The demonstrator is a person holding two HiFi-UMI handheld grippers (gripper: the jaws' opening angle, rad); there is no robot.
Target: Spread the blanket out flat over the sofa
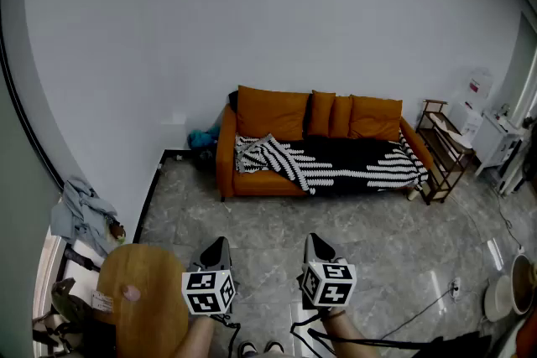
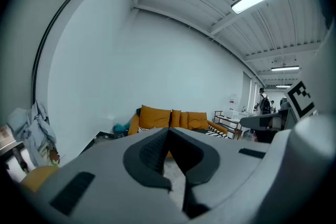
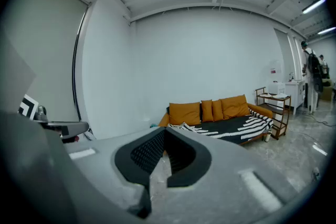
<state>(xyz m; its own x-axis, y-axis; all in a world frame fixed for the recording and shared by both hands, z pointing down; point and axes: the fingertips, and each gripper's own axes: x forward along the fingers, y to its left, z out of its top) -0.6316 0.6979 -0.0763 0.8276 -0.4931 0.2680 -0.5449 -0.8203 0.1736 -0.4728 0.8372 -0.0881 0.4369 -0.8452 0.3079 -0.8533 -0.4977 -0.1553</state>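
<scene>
An orange sofa (image 1: 277, 115) stands against the far white wall. A black-and-white striped blanket (image 1: 361, 165) lies over its seat, bunched into folds at the left end (image 1: 267, 153) and hanging over the front edge. Both grippers are low in the head view, far from the sofa and pointing toward it. My left gripper (image 1: 219, 245) is shut with nothing in it. So is my right gripper (image 1: 315, 240). The right gripper view shows the sofa (image 3: 185, 112) and blanket (image 3: 239, 127) beyond the closed jaws; the left gripper view shows the sofa (image 2: 156, 116).
A round wooden table (image 1: 147, 302) sits at my lower left, with grey-blue clothes (image 1: 80, 212) heaped behind it. A wooden shelf rack (image 1: 443, 148) stands right of the sofa, white appliances (image 1: 500, 138) beyond it. A cable (image 1: 436, 302) trails on the grey tiled floor.
</scene>
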